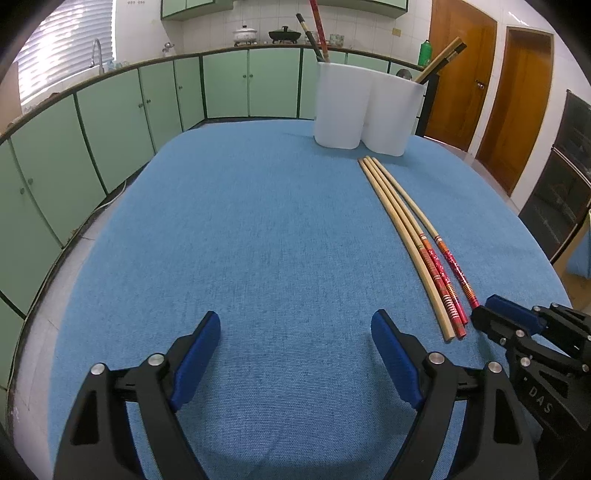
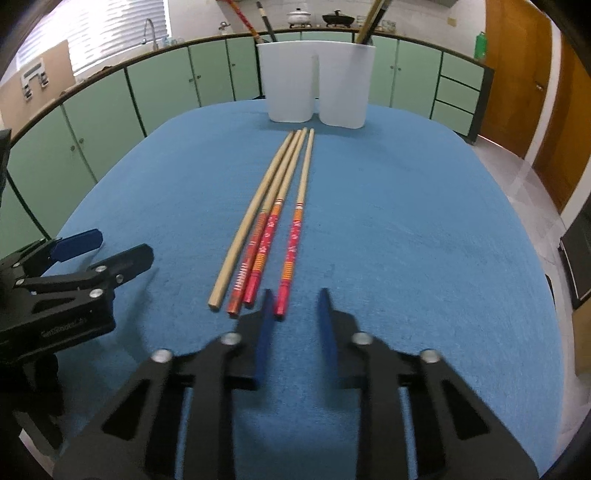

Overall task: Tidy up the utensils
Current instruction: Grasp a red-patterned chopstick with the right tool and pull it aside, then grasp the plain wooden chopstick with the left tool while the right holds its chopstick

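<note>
Several chopsticks lie side by side on the blue tablecloth (image 2: 406,221): one plain bamboo stick (image 2: 248,225) and three with red patterned handles (image 2: 291,254), also in the left wrist view (image 1: 413,236). A white two-compartment holder (image 2: 317,81) stands at the far edge with chopsticks upright in both compartments; it also shows in the left wrist view (image 1: 365,110). My right gripper (image 2: 295,299) is open, its fingers just behind the near end of the rightmost red chopstick. My left gripper (image 1: 295,325) is open and empty over bare cloth, left of the chopsticks.
Green cabinets (image 1: 110,110) run along the wall behind the table, with a sink tap (image 1: 96,48) and pots (image 1: 284,35) on the counter. Wooden doors (image 1: 461,74) stand at the right. The left gripper shows at the left edge of the right wrist view (image 2: 92,254).
</note>
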Demonstrator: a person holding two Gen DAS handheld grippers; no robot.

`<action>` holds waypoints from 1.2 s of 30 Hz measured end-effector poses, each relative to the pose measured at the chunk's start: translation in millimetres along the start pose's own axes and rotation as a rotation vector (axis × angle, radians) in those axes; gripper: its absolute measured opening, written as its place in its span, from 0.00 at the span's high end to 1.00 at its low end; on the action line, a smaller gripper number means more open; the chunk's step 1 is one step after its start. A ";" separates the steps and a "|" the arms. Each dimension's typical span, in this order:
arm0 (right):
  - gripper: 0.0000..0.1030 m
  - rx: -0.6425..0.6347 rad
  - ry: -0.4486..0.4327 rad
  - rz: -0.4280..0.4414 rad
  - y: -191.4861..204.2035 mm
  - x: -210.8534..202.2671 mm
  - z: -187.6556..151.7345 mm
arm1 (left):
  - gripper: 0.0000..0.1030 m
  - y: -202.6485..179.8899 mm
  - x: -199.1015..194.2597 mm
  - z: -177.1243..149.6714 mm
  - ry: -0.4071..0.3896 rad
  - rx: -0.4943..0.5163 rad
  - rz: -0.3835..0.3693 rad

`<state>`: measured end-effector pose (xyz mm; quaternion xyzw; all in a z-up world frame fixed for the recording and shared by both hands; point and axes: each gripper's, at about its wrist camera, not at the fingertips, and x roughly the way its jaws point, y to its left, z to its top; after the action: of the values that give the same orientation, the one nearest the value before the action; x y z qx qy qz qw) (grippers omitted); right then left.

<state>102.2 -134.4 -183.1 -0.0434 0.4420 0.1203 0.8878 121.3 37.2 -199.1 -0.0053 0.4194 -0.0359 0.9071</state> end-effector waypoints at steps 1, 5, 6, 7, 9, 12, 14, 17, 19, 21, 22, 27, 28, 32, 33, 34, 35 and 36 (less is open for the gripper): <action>0.94 0.002 -0.001 0.007 -0.6 -0.1 0.1 | 0.20 -1.1 -0.1 -0.1 0.000 0.005 0.003; 0.95 0.046 -0.006 0.022 -10.9 -1.7 -0.7 | 0.20 -6.2 -1.2 -0.9 -0.002 0.016 0.001; 0.95 0.058 -0.007 0.018 -14.9 -2.7 -1.1 | 0.20 -8.1 -1.7 -1.3 -0.001 0.019 -0.001; 0.95 0.071 -0.008 0.012 -21.0 -3.7 -1.5 | 0.20 -10.9 -2.3 -1.7 -0.001 0.023 -0.006; 0.95 0.088 -0.010 -0.001 -30.5 -5.2 -2.7 | 0.20 -17.6 -3.8 -2.3 -0.001 0.033 -0.018; 0.95 0.123 -0.010 -0.018 -45.6 -7.0 -5.8 | 0.20 -28.0 -5.1 -3.5 0.005 0.039 -0.049; 0.95 0.140 -0.013 -0.022 -53.2 -8.3 -7.9 | 0.20 -35.3 -4.9 -4.6 0.010 0.044 -0.067; 0.95 0.152 -0.015 -0.020 -58.3 -8.0 -9.1 | 0.20 -46.8 -4.4 -5.6 0.017 0.066 -0.083; 0.95 0.150 -0.016 -0.020 -57.9 -8.0 -9.7 | 0.20 -52.8 -3.2 -5.9 0.021 0.078 -0.086; 0.95 0.146 -0.016 -0.021 -57.1 -7.7 -10.0 | 0.20 -57.3 -0.4 -5.7 0.030 0.088 -0.075; 0.95 0.147 -0.016 -0.019 -57.2 -7.2 -9.4 | 0.20 -58.7 0.5 -5.4 0.033 0.089 -0.076; 0.95 0.154 -0.016 -0.011 -58.7 -7.9 -11.0 | 0.20 -63.8 5.2 -5.7 0.049 0.106 -0.035; 0.95 0.155 -0.016 -0.009 -58.8 -8.0 -11.1 | 0.19 -64.2 5.3 -5.9 0.050 0.108 -0.023; 0.94 0.156 -0.015 0.006 -61.3 -9.0 -11.8 | 0.19 -52.7 2.4 -6.5 0.043 0.068 -0.003; 0.92 0.150 -0.012 0.011 -61.4 -9.1 -11.8 | 0.19 -48.8 1.8 -6.5 0.042 0.062 -0.003; 0.87 0.137 -0.012 0.024 -61.0 -10.1 -12.0 | 0.19 -44.6 1.0 -6.9 0.040 0.055 -0.006; 0.81 0.128 -0.013 0.035 -60.7 -11.2 -12.5 | 0.19 -40.3 0.7 -6.7 0.036 0.046 -0.013; 0.78 0.122 -0.017 0.044 -60.9 -13.2 -14.2 | 0.20 -37.4 -0.1 -6.9 0.035 0.040 -0.018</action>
<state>98.9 -198.2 -183.0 0.0213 0.4417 0.1129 0.8898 113.7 0.1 -202.1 0.0095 0.4341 -0.0527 0.8993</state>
